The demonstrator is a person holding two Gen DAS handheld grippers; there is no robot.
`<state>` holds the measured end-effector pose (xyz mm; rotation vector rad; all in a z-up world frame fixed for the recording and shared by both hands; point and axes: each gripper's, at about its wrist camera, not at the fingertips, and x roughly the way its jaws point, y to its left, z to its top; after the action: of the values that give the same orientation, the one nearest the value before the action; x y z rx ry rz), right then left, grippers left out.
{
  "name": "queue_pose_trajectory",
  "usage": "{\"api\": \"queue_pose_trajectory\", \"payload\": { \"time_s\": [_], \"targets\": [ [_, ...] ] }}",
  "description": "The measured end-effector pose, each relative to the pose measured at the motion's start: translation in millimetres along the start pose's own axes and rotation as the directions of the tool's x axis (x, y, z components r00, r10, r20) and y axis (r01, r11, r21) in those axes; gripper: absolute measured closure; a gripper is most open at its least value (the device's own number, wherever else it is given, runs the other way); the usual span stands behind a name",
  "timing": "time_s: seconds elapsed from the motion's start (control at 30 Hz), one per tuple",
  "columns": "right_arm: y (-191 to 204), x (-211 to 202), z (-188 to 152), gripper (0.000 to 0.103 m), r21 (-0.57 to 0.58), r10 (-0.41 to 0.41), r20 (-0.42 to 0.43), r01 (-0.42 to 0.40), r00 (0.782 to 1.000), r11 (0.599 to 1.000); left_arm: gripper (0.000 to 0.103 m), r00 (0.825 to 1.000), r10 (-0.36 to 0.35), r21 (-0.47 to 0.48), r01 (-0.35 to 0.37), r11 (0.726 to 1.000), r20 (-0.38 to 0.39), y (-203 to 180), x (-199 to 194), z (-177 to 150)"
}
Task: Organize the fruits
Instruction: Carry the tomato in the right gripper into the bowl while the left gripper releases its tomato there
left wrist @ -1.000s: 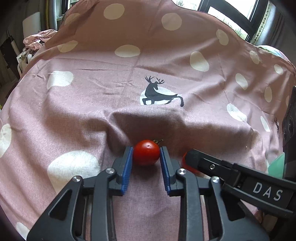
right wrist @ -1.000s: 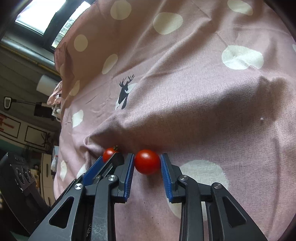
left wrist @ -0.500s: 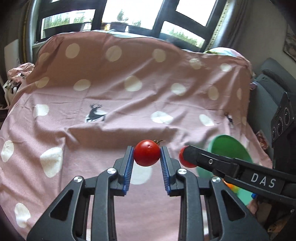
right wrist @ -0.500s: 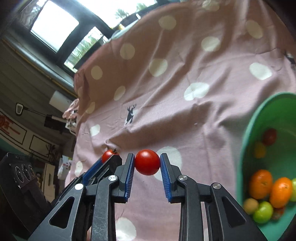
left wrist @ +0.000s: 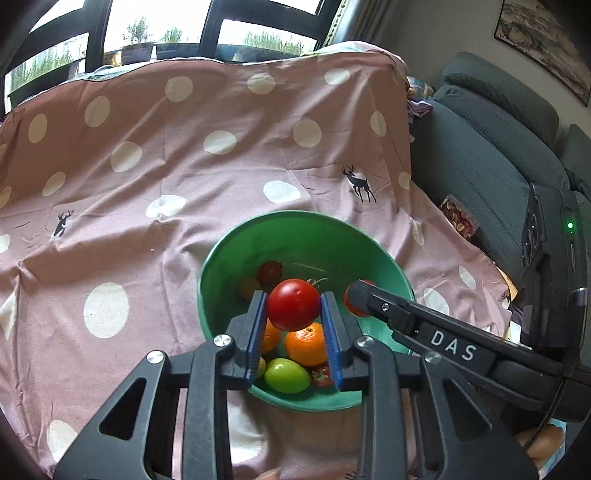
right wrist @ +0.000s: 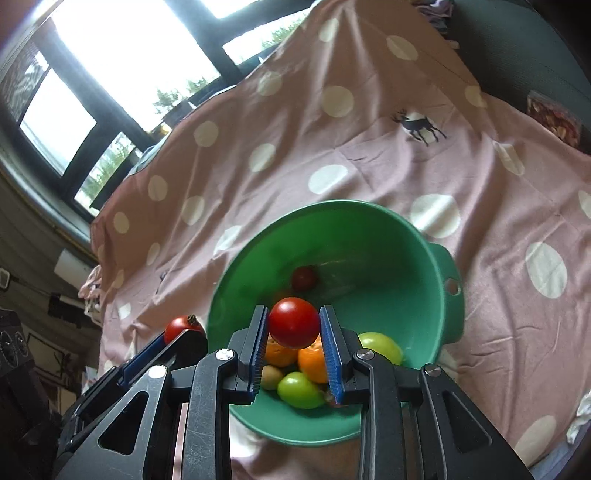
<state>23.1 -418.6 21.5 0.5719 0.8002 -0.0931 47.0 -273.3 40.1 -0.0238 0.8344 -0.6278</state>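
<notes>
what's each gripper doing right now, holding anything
Left gripper: shut on a round red tomato with a stem, above the green plastic bowl.
Right gripper: shut on a smooth round red tomato, above the same bowl.

Bright windows point(left wrist: 147, 26), grey sofa point(left wrist: 491, 155), perhaps a framed picture point(left wrist: 543, 40)

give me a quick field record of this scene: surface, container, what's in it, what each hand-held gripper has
surface: pink polka-dot cloth with deer prints
container: green bowl on the cloth, upright
bowl contents: oranges, green fruit, a dark red fruit, a few smaller pieces hard to identify
left hand-held gripper: shut on a red tomato, over the bowl
right hand-held gripper: shut on a second red tomato, also over the bowl
background: window, grey sofa
</notes>
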Motion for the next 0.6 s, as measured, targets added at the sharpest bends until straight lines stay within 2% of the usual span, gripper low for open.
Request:
{"api": "queue_pose_trajectory", "payload": {
  "time_s": [0.03, 0.1, 0.17, 0.2, 0.23, 0.27, 0.3, 0.33, 0.47, 0.6],
  "targets": [
    [-4.2, 1.1, 0.5, 0.073, -0.008, -0.019, -0.006, 0.019, 1.000, 1.000, 0.072, 1.000, 0.009, 0.004, -0.009, 1.000, -0.010, -1.8, 4.5, -0.1],
    [-9.6, 3.6, 1.6, 0.073, -0.020, -0.038, -0.003, 0.038, 0.999, 0.999, 0.062, 0.999, 0.041, 0.003, -0.041, 0.999, -0.018, -4.3, 8.9, -0.1],
    [-18.1, 4.1, 2.7, 0.073, 0.003, -0.042, -0.003, 0.042, 0.999, 0.999, 0.032, 0.994, 0.103, -0.002, -0.103, 0.995, -0.025, -1.7, 11.0, 0.4],
    [-23.1, 2.5, 2.2, 0.068, 0.011, -0.054, -0.002, 0.054, 0.999, 0.998, 0.024, 0.992, 0.122, -0.007, -0.122, 0.992, -0.023, 0.7, 10.8, 0.2],
    [-26.7, 1.0, 2.8, 0.060, 0.018, -0.072, 0.005, 0.072, 0.997, 0.997, 0.016, 0.993, 0.116, -0.009, -0.117, 0.993, -0.020, 2.6, 9.4, 0.1],
    [-29.8, -1.8, 3.1, 0.054, 0.024, -0.089, 0.020, 0.088, 0.996, 0.996, 0.013, 0.995, 0.093, -0.014, -0.094, 0.996, -0.020, 3.9, 7.6, -0.2],
    [-31.9, -5.2, 2.8, 0.045, 0.027, -0.098, 0.035, 0.097, 0.995, 0.995, 0.011, 0.997, 0.072, -0.020, -0.073, 0.997, -0.022, 4.9, 6.0, -0.5],
    [-33.3, -8.4, 2.9, 0.041, 0.027, -0.097, 0.047, 0.096, 0.994, 0.995, 0.008, 0.998, 0.066, -0.026, -0.066, 0.997, -0.021, 4.9, 4.0, -0.4],
    [-33.8, -19.2, 4.0, 0.039, 0.025, -0.078, 0.072, 0.076, 0.994, 0.997, 0.002, 0.995, 0.098, -0.012, -0.098, 0.995, 0.012, -0.1, -5.9, -0.7],
    [-31.8, -24.7, 3.1, 0.033, 0.013, -0.085, 0.090, 0.084, 0.992, 0.996, 0.001, 0.994, 0.106, -0.005, -0.105, 0.994, 0.028, -2.3, -12.6, -2.5]
  ]
}}
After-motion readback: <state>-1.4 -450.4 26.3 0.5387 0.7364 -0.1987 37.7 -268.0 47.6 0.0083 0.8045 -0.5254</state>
